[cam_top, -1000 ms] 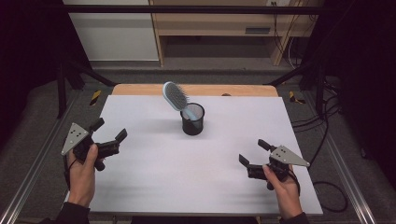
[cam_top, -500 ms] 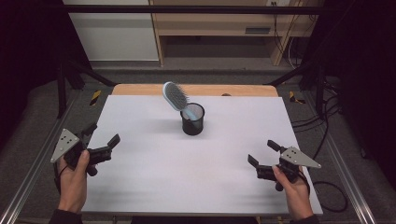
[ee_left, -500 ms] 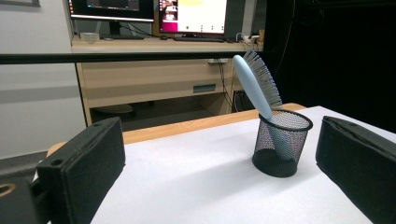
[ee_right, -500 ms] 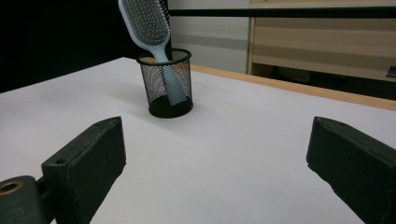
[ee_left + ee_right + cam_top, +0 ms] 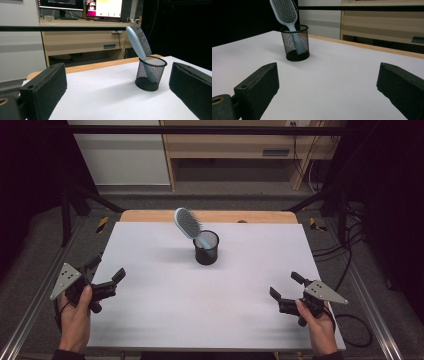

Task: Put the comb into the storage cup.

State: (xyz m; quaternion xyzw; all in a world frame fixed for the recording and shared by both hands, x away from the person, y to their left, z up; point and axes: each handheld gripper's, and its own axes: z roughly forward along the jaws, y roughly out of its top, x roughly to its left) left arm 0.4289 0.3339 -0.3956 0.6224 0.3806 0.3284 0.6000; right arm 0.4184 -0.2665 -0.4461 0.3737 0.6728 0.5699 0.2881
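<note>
- White tabletop [image 5: 165, 315] with a wooden far edge fills the scene; beyond it we see a light wooden desk [image 5: 240, 150], and on it two monitors [image 5: 80, 5], as far as we can tell.
- We count one black wire-mesh cup [image 5: 206, 248], standing upright near the table's far middle.
- One pale blue plastic hairbrush [image 5: 188, 224] sits handle-down in that cup, leaning left in the high view.
- We hold two grippers: our left gripper [image 5: 106, 280] and right gripper [image 5: 285, 286], both spread wide and holding nothing.
- Both are well apart from the cup, with bare tabletop between.
</note>
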